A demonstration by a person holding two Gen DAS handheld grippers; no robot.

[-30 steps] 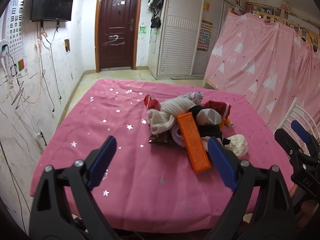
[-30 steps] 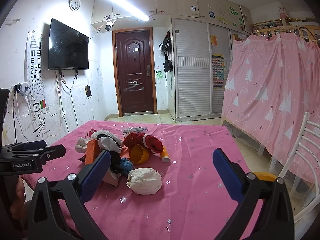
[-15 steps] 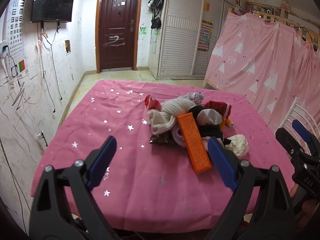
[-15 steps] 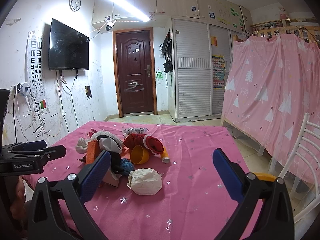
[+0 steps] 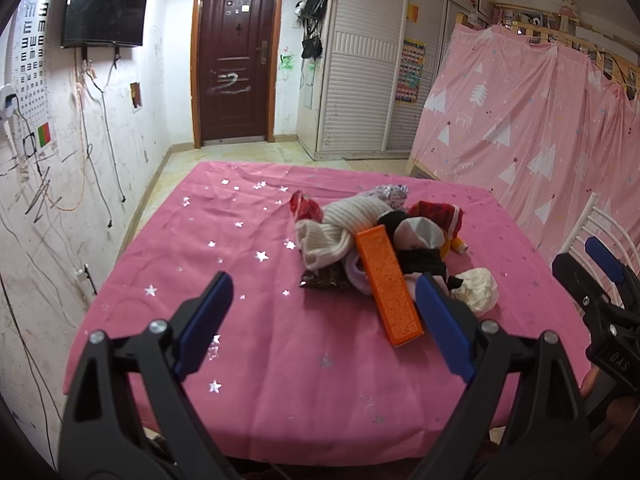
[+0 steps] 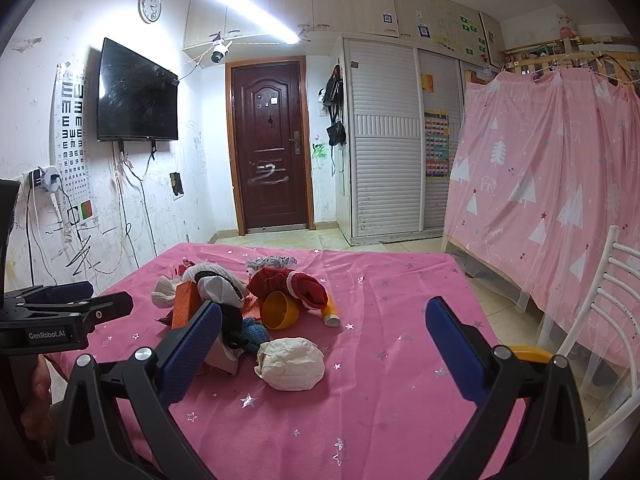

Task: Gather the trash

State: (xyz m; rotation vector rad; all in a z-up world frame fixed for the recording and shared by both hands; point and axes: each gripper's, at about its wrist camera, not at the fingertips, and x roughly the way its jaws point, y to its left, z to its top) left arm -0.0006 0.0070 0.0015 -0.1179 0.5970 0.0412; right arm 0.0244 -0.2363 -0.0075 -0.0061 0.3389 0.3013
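Note:
A pile of mixed items lies on the pink star-print table [image 5: 248, 320]. It holds an orange box [image 5: 390, 284], a crumpled white paper ball [image 5: 478, 289], a dark wrapper [image 5: 324, 280], a white knit sock [image 5: 340, 228] and red socks [image 5: 438, 212]. In the right wrist view I see the paper ball [image 6: 290, 363], a yellow cup [image 6: 280, 310] and a small tube [image 6: 331, 316]. My left gripper [image 5: 322, 320] is open and empty, short of the pile. My right gripper [image 6: 324, 344] is open and empty, just before the paper ball.
A white metal chair [image 6: 600, 320] stands at the table's right side, with something yellow [image 6: 524, 354] below it. A pink curtain [image 6: 552, 184] hangs on the right. A door [image 6: 272, 160] and wardrobe lie beyond the table. A wall with cables runs along the left.
Both views have shifted slightly; the pile sits a little nearer. Both grippers stay open and empty.

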